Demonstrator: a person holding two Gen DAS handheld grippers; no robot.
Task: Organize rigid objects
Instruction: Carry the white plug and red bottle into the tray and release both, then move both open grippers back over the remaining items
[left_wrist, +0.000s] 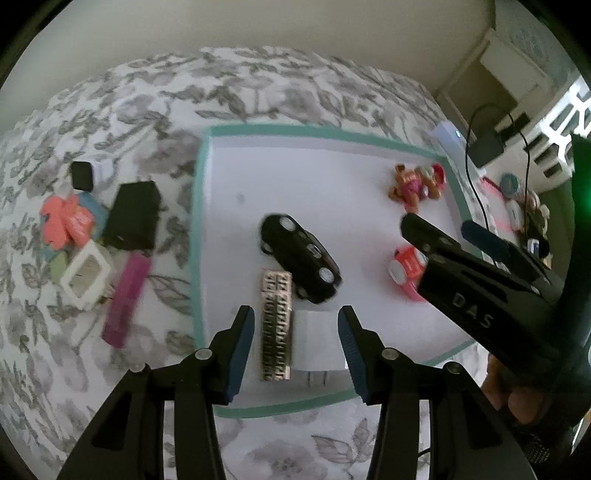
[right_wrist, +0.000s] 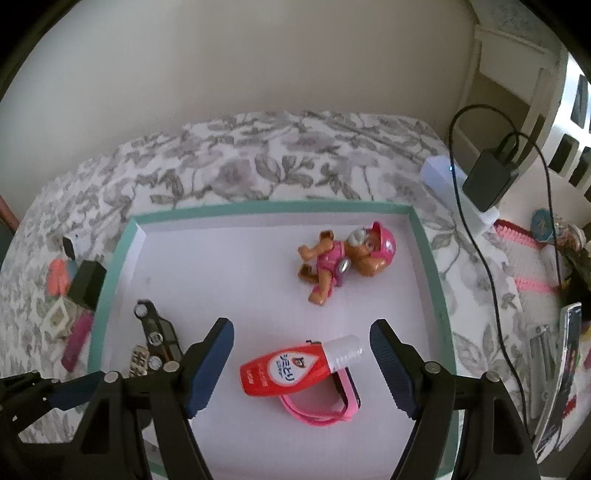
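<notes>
Left claw hangs half-open and empty over the strip and white plug. Right claw gapes, empty, above the red bottle. Placing looks done; next, probably fetch the comb at nine o'clock, outside the tray.

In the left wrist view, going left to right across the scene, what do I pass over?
Coral flower-shaped piece → black box on the floral bedspread → teal tray rim → black toy car → pup figure → right gripper.
</notes>
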